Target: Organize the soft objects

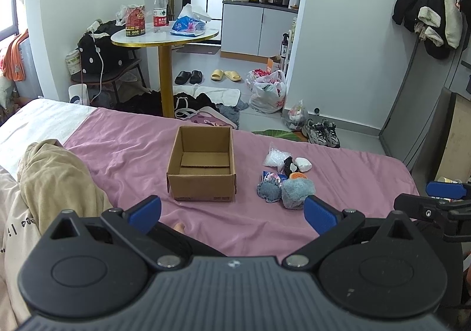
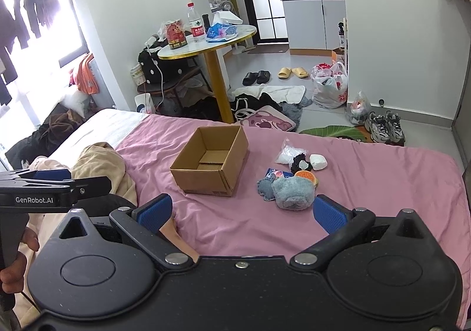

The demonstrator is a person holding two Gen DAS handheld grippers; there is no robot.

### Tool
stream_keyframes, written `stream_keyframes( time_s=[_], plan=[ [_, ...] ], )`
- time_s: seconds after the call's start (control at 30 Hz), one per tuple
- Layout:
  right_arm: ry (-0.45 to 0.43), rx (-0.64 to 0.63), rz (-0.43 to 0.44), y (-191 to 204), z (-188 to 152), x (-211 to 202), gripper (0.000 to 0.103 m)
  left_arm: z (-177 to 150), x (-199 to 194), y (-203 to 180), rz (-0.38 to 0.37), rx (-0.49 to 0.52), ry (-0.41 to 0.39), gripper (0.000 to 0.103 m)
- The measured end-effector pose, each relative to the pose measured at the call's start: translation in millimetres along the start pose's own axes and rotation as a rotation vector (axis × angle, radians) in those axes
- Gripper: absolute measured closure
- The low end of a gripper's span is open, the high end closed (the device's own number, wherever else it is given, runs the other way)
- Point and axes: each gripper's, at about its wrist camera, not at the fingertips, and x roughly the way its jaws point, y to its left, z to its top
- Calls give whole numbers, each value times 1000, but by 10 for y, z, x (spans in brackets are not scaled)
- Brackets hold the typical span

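Note:
An empty cardboard box [image 1: 203,166] [image 2: 213,164] stands open on the pink sheet [image 1: 235,222] [image 2: 382,184]. To its right lies a small heap of soft items: a grey fluffy ball [image 1: 297,191] [image 2: 293,194], a blue-grey knitted piece [image 1: 268,190] [image 2: 265,188], a white lump [image 1: 303,164] [image 2: 318,161], a clear plastic bag [image 1: 273,158] [image 2: 287,154] and an orange item [image 1: 298,175] [image 2: 305,175]. My left gripper [image 1: 232,211] is open, hovering short of the box and heap. My right gripper [image 2: 241,211] is open too, with nothing between its fingers.
A beige garment [image 1: 56,181] [image 2: 100,163] is bunched at the bed's left. Beyond the bed stand a round table [image 1: 164,33] [image 2: 206,42] with bottles, a chair, slippers, bags and sneakers [image 1: 322,132] on the floor. A hand [image 2: 17,260] holds the other gripper.

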Motion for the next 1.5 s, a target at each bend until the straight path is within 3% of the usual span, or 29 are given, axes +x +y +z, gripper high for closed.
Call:
stream_keyframes(
  time_s=[1.5],
  plan=[
    [13, 16, -12, -16, -18, 108, 0, -2, 184, -65, -5, 19, 18, 1]
  ],
)
